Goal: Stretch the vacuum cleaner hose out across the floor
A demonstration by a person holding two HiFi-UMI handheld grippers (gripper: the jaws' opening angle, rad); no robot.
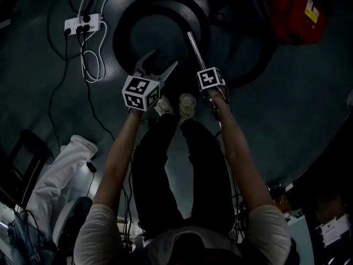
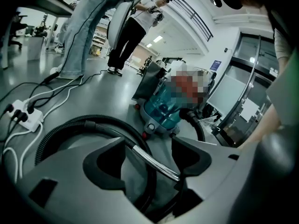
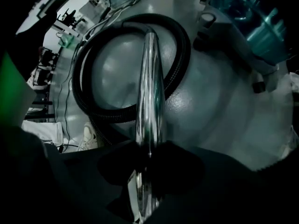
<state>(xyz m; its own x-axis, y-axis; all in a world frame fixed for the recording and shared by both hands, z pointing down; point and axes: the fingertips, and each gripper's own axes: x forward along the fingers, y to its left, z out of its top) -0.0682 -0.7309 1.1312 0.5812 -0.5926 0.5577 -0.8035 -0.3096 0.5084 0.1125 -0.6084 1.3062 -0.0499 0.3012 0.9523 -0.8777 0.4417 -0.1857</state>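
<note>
- Stands on the grey floor with both arms stretched down and forward, shoes on the near side of the two grippers.
- Pinches the chrome tube with the right gripper: pads pressed against either side of the tube's near end, gripper aimed steeply down.
- Holds the left gripper just left of that tube, jaws spread wide and pinching nothing; hose and tube show only beyond the gap, untouched.
- Faces the black hose, coiled in one round loop flat on the floor on the far side of the grippers.
- Keeps the tube slanted across the right part of the loop, its far end joined to the hose at the loop's far side.
- Has the vacuum cleaner body at the far right, red from above, with a teal bin showing in the left gripper view; a stretch of hose curves from the loop toward it.
- Has a white power strip with white cables at the far left, apart from the loop.
- Shares the room with other people, standing far off.
</note>
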